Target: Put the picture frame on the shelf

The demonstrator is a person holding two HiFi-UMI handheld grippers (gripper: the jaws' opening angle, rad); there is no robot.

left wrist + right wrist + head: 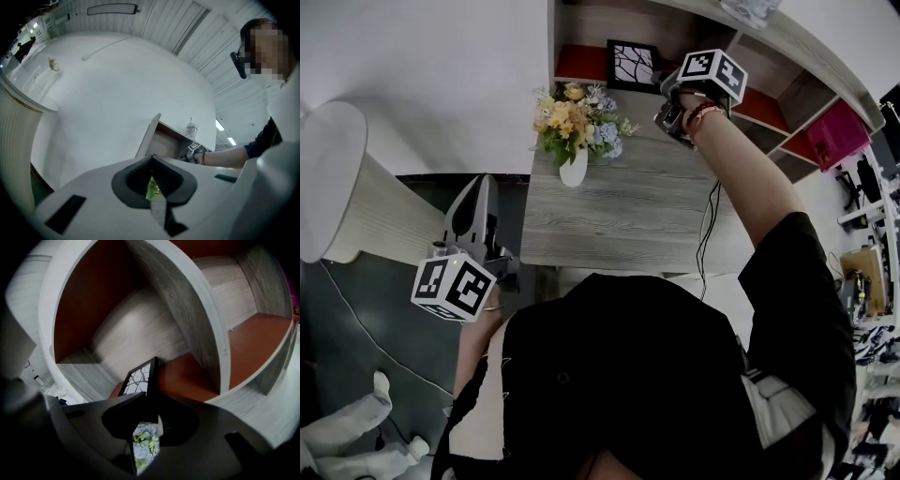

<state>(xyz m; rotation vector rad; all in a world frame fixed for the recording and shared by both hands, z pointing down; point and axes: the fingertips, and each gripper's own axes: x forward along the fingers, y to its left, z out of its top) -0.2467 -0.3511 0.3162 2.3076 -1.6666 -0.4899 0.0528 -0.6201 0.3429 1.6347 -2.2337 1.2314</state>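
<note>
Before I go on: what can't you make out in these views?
Whether the right gripper presses the picture frame: right gripper view, black frame merges with dark jaws.
Frame's foot on the shelf: hidden by those jaws.
The bottle on top: head view, cut by top edge.

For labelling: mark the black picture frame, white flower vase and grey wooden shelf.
black picture frame [633, 64]: head view, its patterned picture.
white flower vase [573, 172]: head view, its rounded body.
grey wooden shelf [187, 310]: right gripper view, its upright divider.

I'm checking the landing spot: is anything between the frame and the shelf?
Nothing visible. The frame, in the right gripper, is already at the shelf's bare red floor; the flowers stand outside it on the table.
</note>
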